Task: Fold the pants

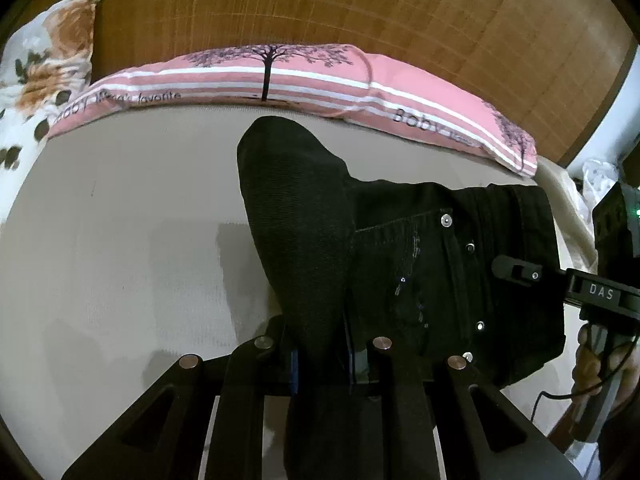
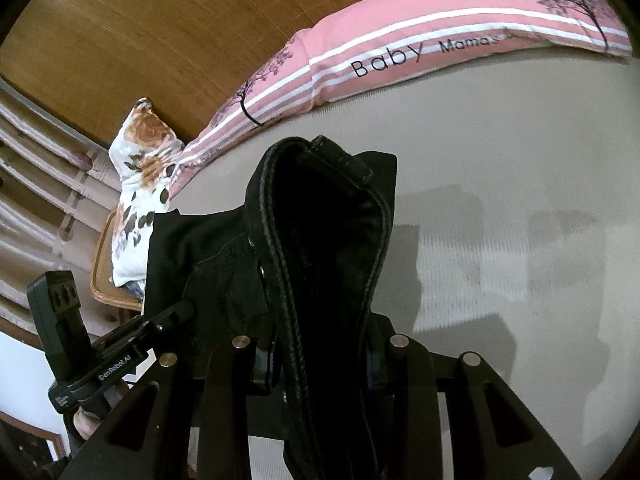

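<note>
Left wrist view: the left gripper (image 1: pixel 320 364) is clamped on a dark bunch of the pants (image 1: pixel 440 264), which rises up and ahead between its fingers. The rest of the pants spreads to its right, rivets and pocket seam showing, hanging over the bed (image 1: pixel 120 240). The right gripper (image 1: pixel 516 270) reaches in from the far right and bites the pants' edge there. A pink pillow (image 1: pixel 320 76) lies well ahead, a floral one (image 1: pixel 52 60) far ahead-left.

Right wrist view: the right gripper (image 2: pixel 320 364) is closed on a thick stitched band, probably the waistband, standing up between its fingers. The left gripper (image 2: pixel 176 314) pinches the cloth low to its left.

The step looks like carrying the pants across the bed to lay a fold. Doing it well means keeping both grips firm, the hands level and evenly apart so the cloth stays taut, and lowering only once the edges line up.
</note>
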Available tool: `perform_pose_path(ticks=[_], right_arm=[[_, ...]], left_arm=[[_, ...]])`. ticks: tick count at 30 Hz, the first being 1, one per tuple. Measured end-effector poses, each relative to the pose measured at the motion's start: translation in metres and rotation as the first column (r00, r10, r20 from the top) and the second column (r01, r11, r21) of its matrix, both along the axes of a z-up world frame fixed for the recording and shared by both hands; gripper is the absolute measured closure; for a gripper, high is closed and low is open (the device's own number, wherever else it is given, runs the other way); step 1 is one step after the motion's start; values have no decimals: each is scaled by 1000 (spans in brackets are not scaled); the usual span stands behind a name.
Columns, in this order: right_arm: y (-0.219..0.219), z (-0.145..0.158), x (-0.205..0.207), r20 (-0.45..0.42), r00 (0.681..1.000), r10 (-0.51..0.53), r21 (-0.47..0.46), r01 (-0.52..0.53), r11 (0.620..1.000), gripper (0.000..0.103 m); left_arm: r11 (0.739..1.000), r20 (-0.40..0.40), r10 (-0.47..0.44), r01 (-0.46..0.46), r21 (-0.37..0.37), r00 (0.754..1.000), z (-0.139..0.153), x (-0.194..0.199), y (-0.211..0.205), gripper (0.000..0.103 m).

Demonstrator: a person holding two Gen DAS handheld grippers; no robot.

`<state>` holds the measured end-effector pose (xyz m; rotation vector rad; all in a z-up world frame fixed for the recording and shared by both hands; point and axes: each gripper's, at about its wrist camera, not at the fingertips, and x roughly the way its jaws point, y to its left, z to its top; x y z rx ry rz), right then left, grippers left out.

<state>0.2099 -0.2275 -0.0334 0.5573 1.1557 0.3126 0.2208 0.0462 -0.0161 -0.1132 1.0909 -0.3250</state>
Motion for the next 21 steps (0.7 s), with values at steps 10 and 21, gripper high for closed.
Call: perform_pose_path(ticks=[10, 21], right_arm=[[2, -17, 70, -4, 1000, 0, -19, 0, 1000, 74], [4, -56, 94, 8, 1000, 11, -99, -10, 995, 63]], left_arm=[[1000, 4, 9, -9, 11, 1000, -18, 67, 0, 87], [1000, 3, 0, 0, 29, 1000, -70, 89, 10, 68]])
